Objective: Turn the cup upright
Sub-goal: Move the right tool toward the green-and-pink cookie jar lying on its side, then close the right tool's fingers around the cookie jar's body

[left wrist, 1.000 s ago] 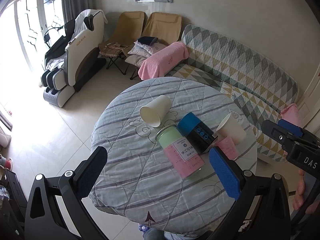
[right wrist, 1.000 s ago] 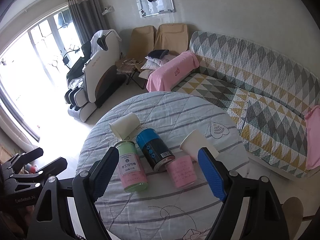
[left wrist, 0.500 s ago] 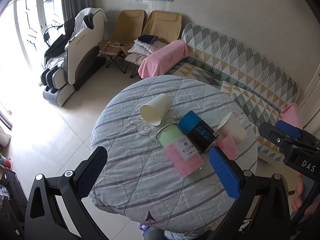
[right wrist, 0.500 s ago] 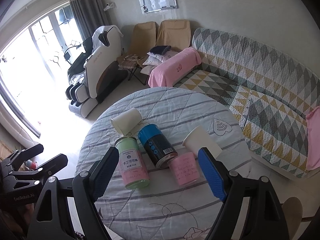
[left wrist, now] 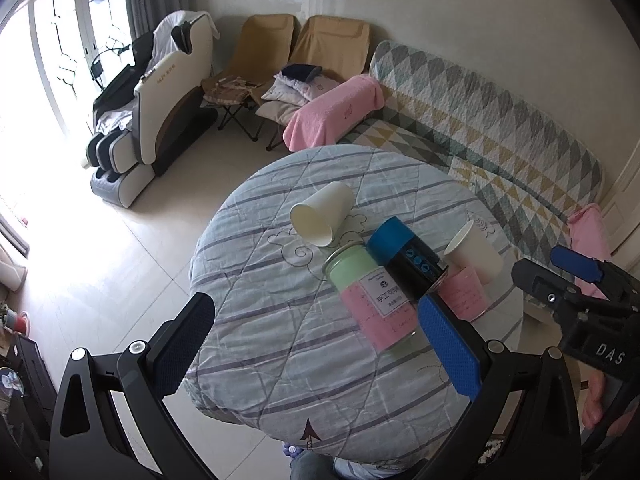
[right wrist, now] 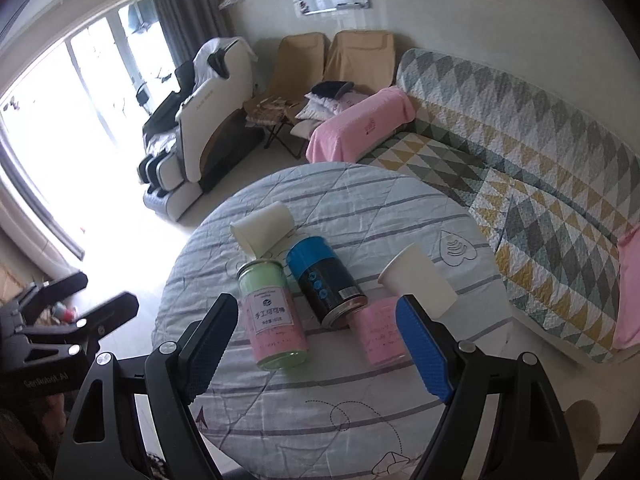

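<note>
Two white paper cups lie on their sides on the round table. One cup lies at the far left of the group with its mouth facing me. The other cup lies at the right. A small pink cup lies next to it. My left gripper is open and empty, high above the near table edge. My right gripper is open and empty, above the cans. Each gripper shows in the other's view, left and right.
A green and pink can and a blue and black can lie between the cups. A patterned sofa, folding chairs and a massage chair stand beyond the table.
Both grippers have drifted slightly toward the table; the objects look a little closer and lower in the right wrist view. Nothing on the table has moved.
</note>
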